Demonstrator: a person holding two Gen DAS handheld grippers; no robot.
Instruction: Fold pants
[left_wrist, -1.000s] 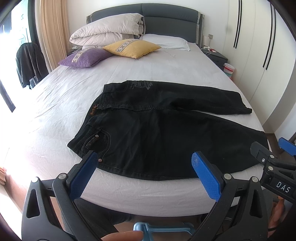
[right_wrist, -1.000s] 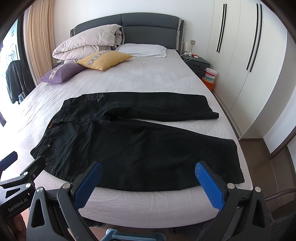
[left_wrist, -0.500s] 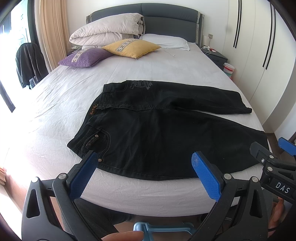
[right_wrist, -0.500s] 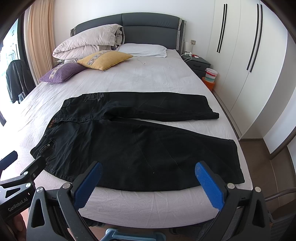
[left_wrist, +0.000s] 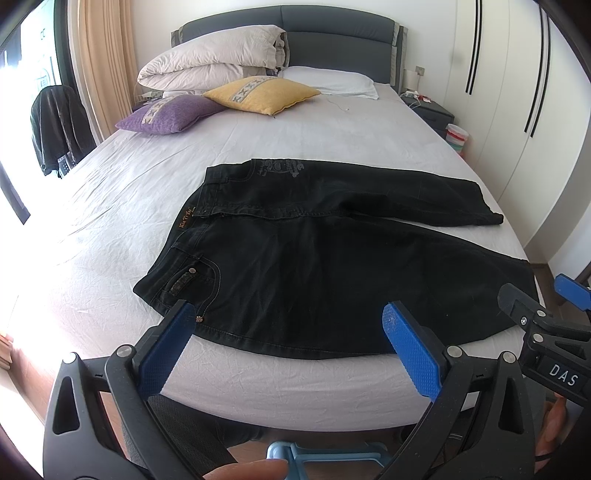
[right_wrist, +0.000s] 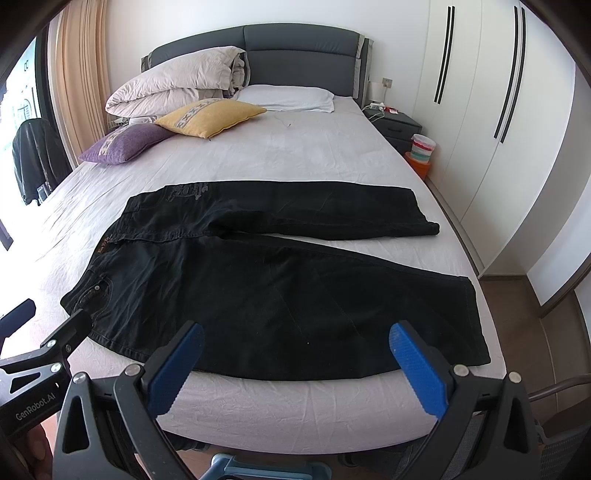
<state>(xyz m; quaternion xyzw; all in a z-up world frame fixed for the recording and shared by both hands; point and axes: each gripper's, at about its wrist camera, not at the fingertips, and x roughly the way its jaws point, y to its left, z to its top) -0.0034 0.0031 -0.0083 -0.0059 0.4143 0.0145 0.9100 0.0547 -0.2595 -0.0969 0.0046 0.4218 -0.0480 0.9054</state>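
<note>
Black pants (left_wrist: 332, 258) lie spread flat on the bed (left_wrist: 295, 147), waist to the left, legs to the right. Both tongs hover off the bed's near edge, left tongs (left_wrist: 291, 354) and right tongs (right_wrist: 295, 365) gaping wide, grasping nothing. Nothing has moved since a second ago.

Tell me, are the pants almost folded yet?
Not yet. Done: the black pants lie spread flat across the bed, both legs stretched out and apart. In hand: nothing; the left gripper and right gripper hover at the near edge of the bed, jaws wide open, touching no cloth. Left: all the folding, probably starting with laying one leg over the other.
</note>
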